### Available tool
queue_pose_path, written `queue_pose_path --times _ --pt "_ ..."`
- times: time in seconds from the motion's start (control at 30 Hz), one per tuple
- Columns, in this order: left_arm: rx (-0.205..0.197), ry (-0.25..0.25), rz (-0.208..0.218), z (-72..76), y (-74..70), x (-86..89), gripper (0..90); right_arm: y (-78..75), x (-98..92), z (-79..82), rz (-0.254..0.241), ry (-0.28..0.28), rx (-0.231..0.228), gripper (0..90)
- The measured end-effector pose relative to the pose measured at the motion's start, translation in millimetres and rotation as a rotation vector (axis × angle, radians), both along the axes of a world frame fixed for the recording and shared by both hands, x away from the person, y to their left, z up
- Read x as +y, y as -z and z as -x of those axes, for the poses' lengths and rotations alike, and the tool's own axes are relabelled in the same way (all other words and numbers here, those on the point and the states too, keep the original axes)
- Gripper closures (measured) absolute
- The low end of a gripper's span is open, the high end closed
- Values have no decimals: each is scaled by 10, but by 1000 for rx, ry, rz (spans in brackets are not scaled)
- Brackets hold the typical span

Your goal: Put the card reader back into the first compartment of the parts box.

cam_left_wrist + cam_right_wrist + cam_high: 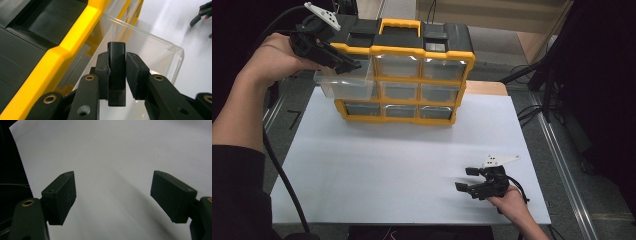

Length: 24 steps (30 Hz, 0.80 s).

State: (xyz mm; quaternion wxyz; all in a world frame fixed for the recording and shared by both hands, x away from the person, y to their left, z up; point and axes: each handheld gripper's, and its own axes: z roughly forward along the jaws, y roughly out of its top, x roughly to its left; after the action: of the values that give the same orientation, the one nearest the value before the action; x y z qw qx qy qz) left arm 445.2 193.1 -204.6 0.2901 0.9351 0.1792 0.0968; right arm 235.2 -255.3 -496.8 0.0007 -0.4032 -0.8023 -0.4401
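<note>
Tongs on the left (352, 64) clamp the black handle (116, 72) of a clear plastic drawer (346, 85), pulled partway out of the yellow-and-black drawer cabinet (404, 70) at the far edge of the white surface (387, 165). Near the front right corner, the right tongs (467, 179) rest wide apart, holding nothing.

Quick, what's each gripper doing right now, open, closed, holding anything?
Left gripper: closed on the black handle of the clear plastic drawer, which sticks out of the yellow organiser.
Right gripper: open, holding nothing.
</note>
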Motion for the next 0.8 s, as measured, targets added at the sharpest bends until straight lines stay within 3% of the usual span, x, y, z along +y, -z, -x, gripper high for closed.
queue_pose_path --times 0.07,0.1,0.43,0.8 --pt "-4 -1 9 9 -10 -3 721 -1 2 1 1 0 0 185" --pt "4 -10 24 10 -32 -2 658 -4 -1 2 1 0 -1 185" --pt "60 -5 83 58 -141 -98 408 -6 -1 2 2 -1 -5 185" --pt "108 35 113 141 -193 -356 331 -10 -1 0 -1 2 -4 185"
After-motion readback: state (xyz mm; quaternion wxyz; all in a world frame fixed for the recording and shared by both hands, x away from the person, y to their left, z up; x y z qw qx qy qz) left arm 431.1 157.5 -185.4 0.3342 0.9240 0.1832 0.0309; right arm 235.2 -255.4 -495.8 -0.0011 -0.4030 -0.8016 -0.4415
